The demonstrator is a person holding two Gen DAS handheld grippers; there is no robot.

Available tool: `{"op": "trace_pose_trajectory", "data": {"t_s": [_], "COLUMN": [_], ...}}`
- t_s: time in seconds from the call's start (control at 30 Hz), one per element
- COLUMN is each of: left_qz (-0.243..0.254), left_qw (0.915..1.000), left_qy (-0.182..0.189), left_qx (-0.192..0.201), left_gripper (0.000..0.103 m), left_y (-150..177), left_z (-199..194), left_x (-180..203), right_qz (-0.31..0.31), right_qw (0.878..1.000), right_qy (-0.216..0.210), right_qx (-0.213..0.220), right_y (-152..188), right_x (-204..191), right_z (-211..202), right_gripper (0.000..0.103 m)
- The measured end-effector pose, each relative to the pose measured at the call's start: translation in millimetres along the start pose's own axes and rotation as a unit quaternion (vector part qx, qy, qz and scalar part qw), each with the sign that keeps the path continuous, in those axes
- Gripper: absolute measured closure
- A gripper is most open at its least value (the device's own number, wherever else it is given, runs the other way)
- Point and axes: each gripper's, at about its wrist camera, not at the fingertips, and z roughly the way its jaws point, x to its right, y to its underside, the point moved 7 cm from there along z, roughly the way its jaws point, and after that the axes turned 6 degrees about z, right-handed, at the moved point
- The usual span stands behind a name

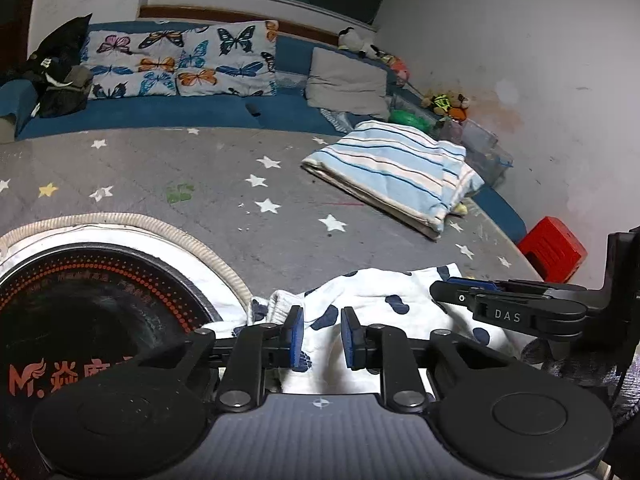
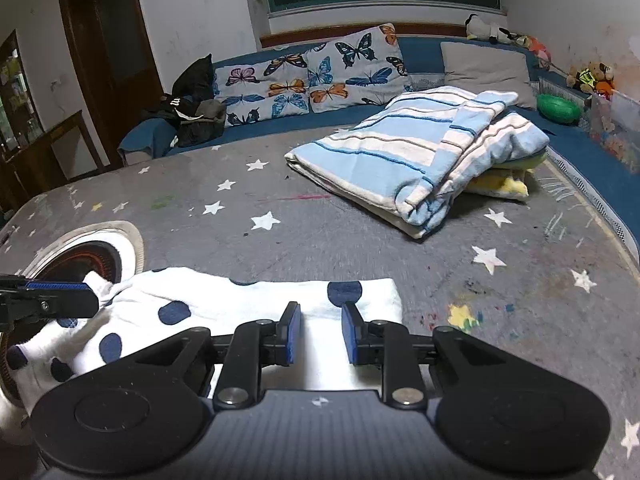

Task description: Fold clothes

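Your two claws hover low over a white garment with navy polka dots (image 2: 224,312), spread on the grey star-print table cover (image 2: 320,224) at the near edge, its left end draped over the rim of a round inset burner (image 1: 80,320). Your right gripper (image 2: 321,334) stands with its blue pads spread apart, white cloth showing between them but nothing pinched, just short of the garment's straight right hem. Your left gripper (image 1: 322,338) is likewise parted, poised above the bunched, ribbed end of the cloth near the burner.

Judge the fabric light, soft and limp: it will sag and trail wherever it is not supported, and a thin single layer may slip from the pads. The likelier holds are the firm edges, the straight hem at right and the ribbed cuff or band at left, pinching through the thicker seam rather than the flat middle.

Much is out of view. Both gripper bodies cover the near part of the garment, so its full outline, and whether it is a top or trousers, cannot be told. The crumpled left end hides how many layers lie there. A striped blue blanket (image 2: 404,156), folded, lies well apart toward the sofa
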Motion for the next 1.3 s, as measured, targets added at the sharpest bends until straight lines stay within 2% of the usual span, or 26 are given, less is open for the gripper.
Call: {"op": "trace_pose_trajectory", "data": {"t_s": [0.23, 0.3, 0.37, 0.53, 0.7, 1.03, 1.13, 1.3], "left_qz": [0.001, 0.002, 0.006, 0.013, 0.020, 0.024, 0.026, 0.035], "left_qw": [0.9999, 0.9999, 0.9999, 0.9997, 0.9994, 0.9992, 0.9991, 0.9988], "left_qy": [-0.010, -0.012, -0.015, -0.022, -0.027, -0.033, -0.034, -0.034], "left_qx": [-0.001, 0.000, 0.002, 0.005, 0.005, 0.004, 0.004, 0.007], "left_gripper": [0.081, 0.081, 0.081, 0.080, 0.080, 0.080, 0.079, 0.071], "left_y": [0, 0, 1, 2, 3, 4, 5, 5], "left_z": [2, 1, 1, 0, 0, 3, 3, 1], "left_x": [1, 2, 2, 4, 6, 7, 7, 12], "right_qz": [-0.007, -0.009, -0.019, -0.033, -0.037, -0.047, -0.054, -0.055], "right_qw": [1.000, 1.000, 1.000, 0.999, 0.999, 0.999, 0.999, 0.998], "right_qy": [0.001, 0.000, -0.008, -0.028, -0.036, -0.006, 0.001, 0.007], "right_qx": [0.006, 0.008, 0.010, 0.008, 0.002, -0.017, -0.006, 0.003], "right_y": [-8, -10, -7, 14, 40, 83, 86, 85], "right_x": [-3, -4, -10, -24, -29, -15, -16, -18], "right_z": [0, -1, -14, -41, -63, -79, -90, -97], "right_gripper": [0.079, 0.073, 0.073, 0.067, 0.066, 0.062, 0.060, 0.054]}}
